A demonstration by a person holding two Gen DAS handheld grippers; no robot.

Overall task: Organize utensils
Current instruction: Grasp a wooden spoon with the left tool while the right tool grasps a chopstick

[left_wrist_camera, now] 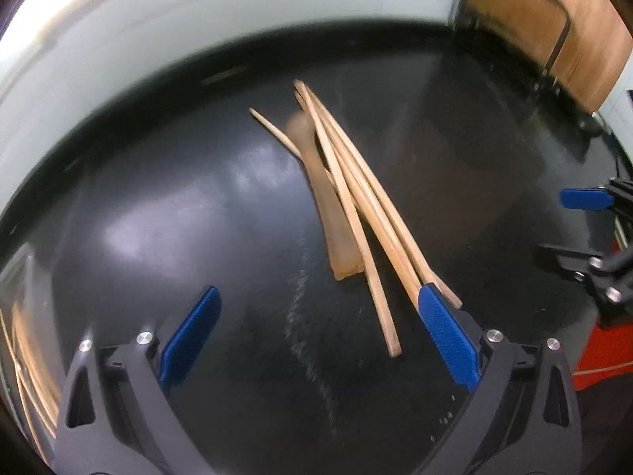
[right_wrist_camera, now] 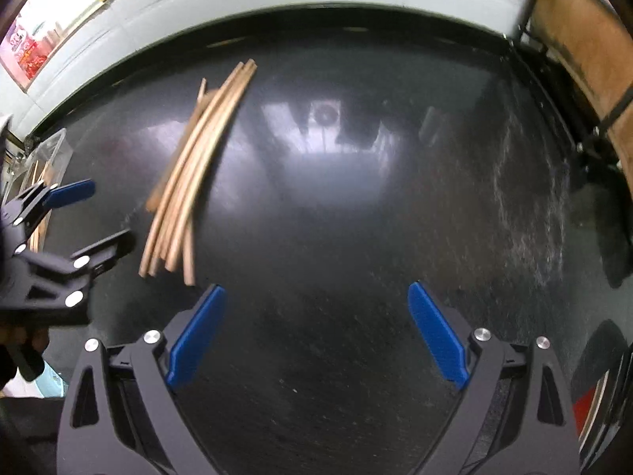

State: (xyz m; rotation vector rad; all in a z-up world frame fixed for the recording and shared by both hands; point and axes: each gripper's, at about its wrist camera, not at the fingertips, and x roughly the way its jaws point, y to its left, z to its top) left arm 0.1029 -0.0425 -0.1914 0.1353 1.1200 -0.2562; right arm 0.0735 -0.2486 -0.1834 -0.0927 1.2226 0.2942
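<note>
Your left gripper [left_wrist_camera: 316, 340] fingers wide apart, empty, chopsticks [left_wrist_camera: 356, 198] piled w/ paper sleeve [left_wrist_camera: 336, 229] on black table [left_wrist_camera: 158, 206] just ahead, your right gripper [right_wrist_camera: 316, 336] also spread, nothing btwn.

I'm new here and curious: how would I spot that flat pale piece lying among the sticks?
Look at the black table. Near its middle lies a loose pile of wooden chopsticks. Under them sits a wooden spoon-like piece: broader, flatter and paler than the thin sticks crossing over it.
</note>
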